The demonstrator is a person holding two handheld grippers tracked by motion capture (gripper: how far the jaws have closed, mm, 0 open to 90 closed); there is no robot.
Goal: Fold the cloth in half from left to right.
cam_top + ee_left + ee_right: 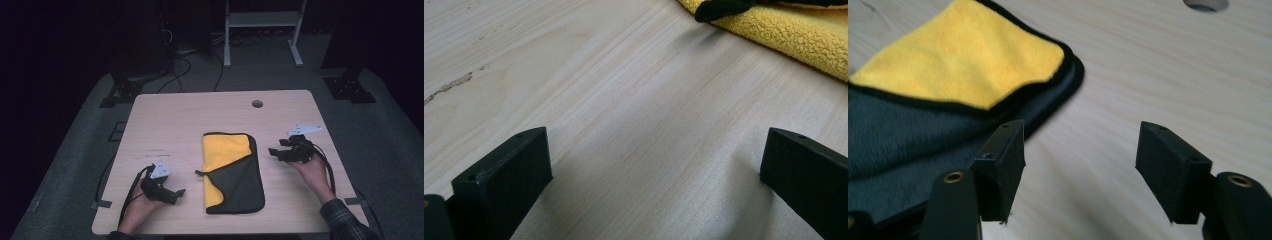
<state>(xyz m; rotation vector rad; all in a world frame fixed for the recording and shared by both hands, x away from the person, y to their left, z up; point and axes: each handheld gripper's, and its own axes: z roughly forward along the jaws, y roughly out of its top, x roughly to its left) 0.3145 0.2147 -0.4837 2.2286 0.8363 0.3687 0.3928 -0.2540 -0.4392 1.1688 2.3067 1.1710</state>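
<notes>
A folded cloth (232, 170), yellow on one face and dark grey on the other with black trim, lies in the middle of the light wooden table (175, 120). My left gripper (179, 193) rests low on the table to the cloth's left, open, nothing between its jaws. In the left gripper view (656, 165) bare wood lies between the jaws and the cloth's yellow edge (794, 35) is at the top right. My right gripper (274, 151) sits just right of the cloth, open and empty. In the right gripper view (1080, 165) the cloth's corner (968, 65) lies just beyond the left jaw.
A round cable hole (257, 103) is cut in the table near its far edge, also seen in the right gripper view as a hole (1205, 4). Beyond the table stand a white frame (262, 22), dark stands and loose cables on grey floor.
</notes>
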